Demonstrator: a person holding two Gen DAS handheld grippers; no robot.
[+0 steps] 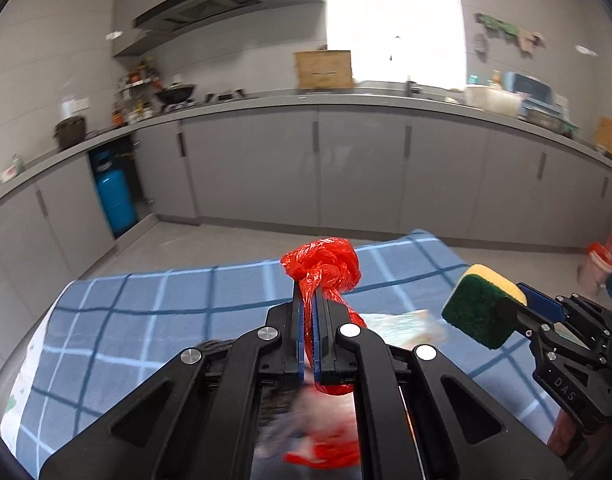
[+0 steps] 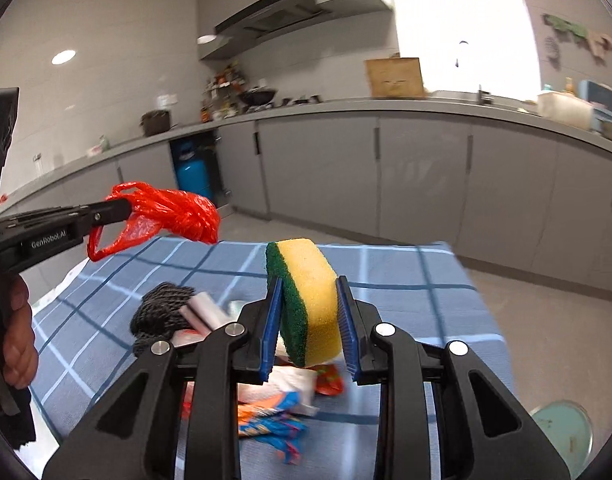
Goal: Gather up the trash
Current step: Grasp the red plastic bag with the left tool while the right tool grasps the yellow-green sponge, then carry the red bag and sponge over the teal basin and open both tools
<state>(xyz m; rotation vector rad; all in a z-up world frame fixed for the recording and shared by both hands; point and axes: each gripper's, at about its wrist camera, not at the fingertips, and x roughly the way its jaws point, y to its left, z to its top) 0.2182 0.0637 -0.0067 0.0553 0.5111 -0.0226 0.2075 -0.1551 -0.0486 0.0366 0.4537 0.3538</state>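
Observation:
My left gripper (image 1: 307, 294) is shut on a crumpled red plastic bag (image 1: 325, 262), whose knotted bunch sticks out past the fingertips. From the right wrist view the same left gripper (image 2: 120, 210) holds the red bag (image 2: 178, 214) in the air above the table's left side. My right gripper (image 2: 309, 282) is shut on a yellow sponge with a green scouring side (image 2: 317, 280), held upright above the table. The left wrist view has the sponge (image 1: 477, 306) in the right gripper (image 1: 505, 300) at the right. More trash lies below: colourful wrappers (image 2: 274, 420), a dark knitted lump (image 2: 158, 312) and a white roll (image 2: 204, 312).
A blue checked cloth covers the table (image 2: 405, 304). Grey cabinets and a counter run along the far walls, with a blue gas cylinder (image 1: 114, 200) in an open bay. A teal stool (image 2: 565, 432) stands at the right. A hand (image 2: 10, 320) grips the left handle.

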